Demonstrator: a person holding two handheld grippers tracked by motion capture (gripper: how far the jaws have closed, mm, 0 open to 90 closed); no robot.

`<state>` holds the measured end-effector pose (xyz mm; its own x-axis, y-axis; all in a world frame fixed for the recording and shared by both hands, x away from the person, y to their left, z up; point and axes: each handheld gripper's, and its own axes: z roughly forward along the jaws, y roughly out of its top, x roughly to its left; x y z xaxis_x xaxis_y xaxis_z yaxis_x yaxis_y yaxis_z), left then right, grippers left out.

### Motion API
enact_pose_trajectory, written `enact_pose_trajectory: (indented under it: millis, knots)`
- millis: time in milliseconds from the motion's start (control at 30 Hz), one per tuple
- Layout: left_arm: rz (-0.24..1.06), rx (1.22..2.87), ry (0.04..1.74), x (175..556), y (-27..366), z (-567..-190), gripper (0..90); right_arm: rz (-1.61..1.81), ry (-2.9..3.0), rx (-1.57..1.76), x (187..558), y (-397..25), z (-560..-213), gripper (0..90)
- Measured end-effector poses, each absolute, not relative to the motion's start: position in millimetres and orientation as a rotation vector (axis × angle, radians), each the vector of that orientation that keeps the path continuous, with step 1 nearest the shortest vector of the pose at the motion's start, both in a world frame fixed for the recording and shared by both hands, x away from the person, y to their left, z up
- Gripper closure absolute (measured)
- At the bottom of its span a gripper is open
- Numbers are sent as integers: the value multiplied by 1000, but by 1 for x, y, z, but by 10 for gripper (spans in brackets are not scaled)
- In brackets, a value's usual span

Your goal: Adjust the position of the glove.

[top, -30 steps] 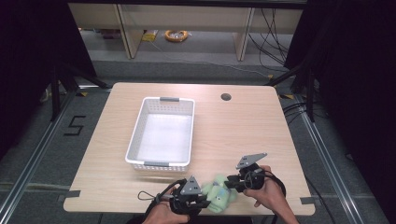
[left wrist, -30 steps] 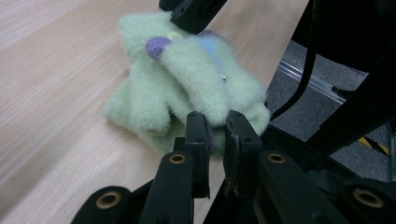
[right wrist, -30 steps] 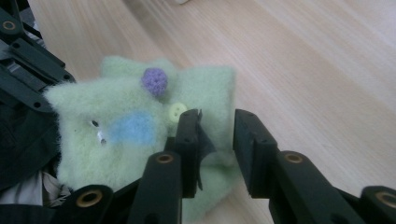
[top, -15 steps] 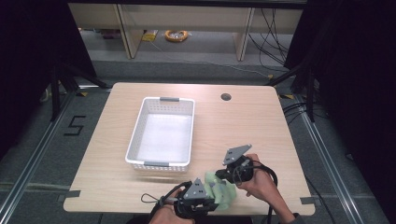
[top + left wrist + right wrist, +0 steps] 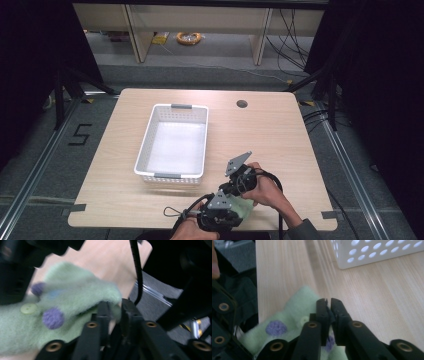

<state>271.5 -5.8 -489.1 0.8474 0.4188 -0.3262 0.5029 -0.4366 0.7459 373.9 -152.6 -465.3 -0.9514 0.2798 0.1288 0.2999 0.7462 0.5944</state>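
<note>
Both my tongs have dropped to the near table edge since a second ago: left gripper (image 5: 115, 312) and right gripper (image 5: 329, 312) each clenched on the green felt piece (image 5: 62, 307), now bunched; basket (image 5: 172, 142) drop comes next, I judge.

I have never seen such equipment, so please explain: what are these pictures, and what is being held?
A person sits at a wooden table and holds hand-operated tongs in each hand, not a robot. The high view looks down from above; the other two pictures come from small cameras riding on each tool. On the table stands a white perforated basket. Near the front edge, the left tongs and the right tongs both appear closed on a pale green fleece cloth with purple dots and a button.
</note>
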Motion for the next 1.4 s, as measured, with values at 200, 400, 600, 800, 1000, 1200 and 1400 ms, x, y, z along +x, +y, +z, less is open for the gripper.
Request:
enact_pose_trajectory:
  millis: [200, 400, 600, 800, 1000, 1200, 1400]
  knots:
    - [-98, 2097, 696, 266, 10, -485, 502, -1113, -2893, -666, 359, -172, -452, 626]
    - [-22, 2030, 725, 271, 31, -470, 447, -1185, -2879, -861, 332, -203, -441, 606]
    - [62, 1981, 849, 296, 51, -475, 454, -1178, -2868, -967, 303, -230, -450, 603]
    - [23, 1999, 882, 309, 50, -484, 471, -1112, -2873, -1011, 290, -239, -457, 616]
    - [-43, 2018, 889, 315, 44, -490, 505, -1011, -2874, -1011, 288, -236, -472, 656]
    - [-89, 2048, 895, 317, 42, -497, 606, -970, -2844, -989, 290, -231, -483, 801]
    - [-73, 2060, 916, 317, 44, -502, 832, -977, -2862, -969, 289, -231, -480, 860]
